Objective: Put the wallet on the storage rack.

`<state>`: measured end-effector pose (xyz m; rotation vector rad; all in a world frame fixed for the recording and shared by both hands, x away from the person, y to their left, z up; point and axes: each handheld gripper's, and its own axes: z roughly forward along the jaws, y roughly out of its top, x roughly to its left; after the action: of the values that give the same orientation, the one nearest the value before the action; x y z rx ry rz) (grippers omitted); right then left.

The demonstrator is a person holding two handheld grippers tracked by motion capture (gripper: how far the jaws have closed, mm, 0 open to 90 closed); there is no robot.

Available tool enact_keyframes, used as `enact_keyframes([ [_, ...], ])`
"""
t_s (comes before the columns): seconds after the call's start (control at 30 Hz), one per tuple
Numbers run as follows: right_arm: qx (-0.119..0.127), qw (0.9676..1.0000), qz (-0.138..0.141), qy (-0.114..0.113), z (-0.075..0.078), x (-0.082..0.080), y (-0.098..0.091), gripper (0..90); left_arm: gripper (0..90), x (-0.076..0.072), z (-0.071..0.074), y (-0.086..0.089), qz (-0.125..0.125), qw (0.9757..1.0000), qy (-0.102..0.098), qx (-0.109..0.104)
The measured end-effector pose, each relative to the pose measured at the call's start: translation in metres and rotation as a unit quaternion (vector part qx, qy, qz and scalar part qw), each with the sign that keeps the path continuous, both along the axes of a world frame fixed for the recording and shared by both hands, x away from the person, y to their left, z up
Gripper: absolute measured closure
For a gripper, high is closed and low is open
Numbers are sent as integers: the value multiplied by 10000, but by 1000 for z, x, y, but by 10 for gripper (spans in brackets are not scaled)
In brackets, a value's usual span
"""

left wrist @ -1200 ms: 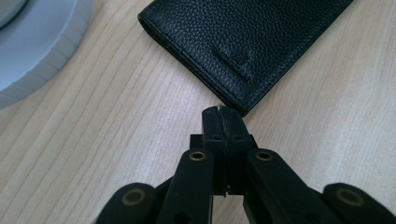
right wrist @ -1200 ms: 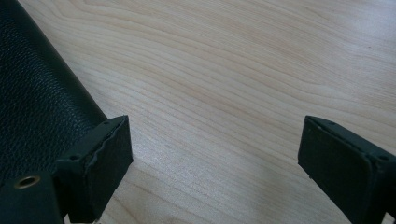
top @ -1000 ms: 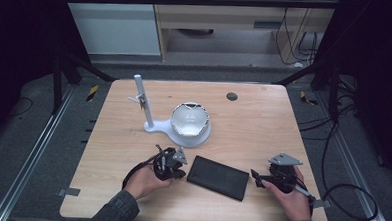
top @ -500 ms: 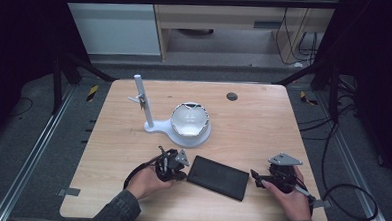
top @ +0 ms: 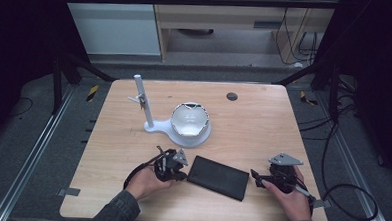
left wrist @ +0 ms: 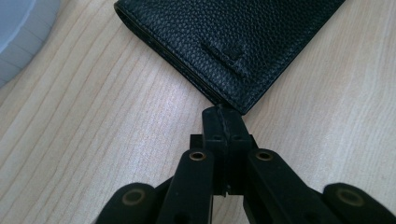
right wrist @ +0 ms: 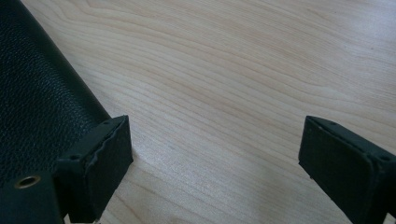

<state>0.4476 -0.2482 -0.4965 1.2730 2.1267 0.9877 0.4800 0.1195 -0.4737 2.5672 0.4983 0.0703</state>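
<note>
Wallet [top: 218,177] flat and closed on bench [top: 263,128] between both claws | left claw [left wrist: 223,117] clenched empty at its corner | right claw [right wrist: 212,154] released beside its far end | not yet gripped or lifted

A lab or workshop, wooden table [top: 263,123] stood inside a metal frame [top: 32,153], cables [top: 348,192] trailed over grey floor [top: 28,118].

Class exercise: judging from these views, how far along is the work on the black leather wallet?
Done: nothing visibly; the closed black grained-leather wallet lies flat on the light wooden table. In hand: the left gripper, fingers shut, sits at the wallet's corner; the right gripper, fingers open with bare wood between them, waits beside its other end. Left: gripping and handling the wallet.
</note>
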Motion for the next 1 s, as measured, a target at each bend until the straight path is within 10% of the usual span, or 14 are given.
enact_keyframes([
  [0.43, 238, 9966, 749, -241, 23, -15, 35, 112, 900, 3, 4, 4, 188, 9966, 239, -771],
  [0.7, -248, 9863, 1624, -137, 28, -29, 90, 79, 900, 7, 8, -2, 171, 9960, 229, -849],
  [1.0, -863, 9798, 1803, -71, 18, -29, 112, 88, 900, 12, 15, -9, 231, 9951, 230, -930],
])
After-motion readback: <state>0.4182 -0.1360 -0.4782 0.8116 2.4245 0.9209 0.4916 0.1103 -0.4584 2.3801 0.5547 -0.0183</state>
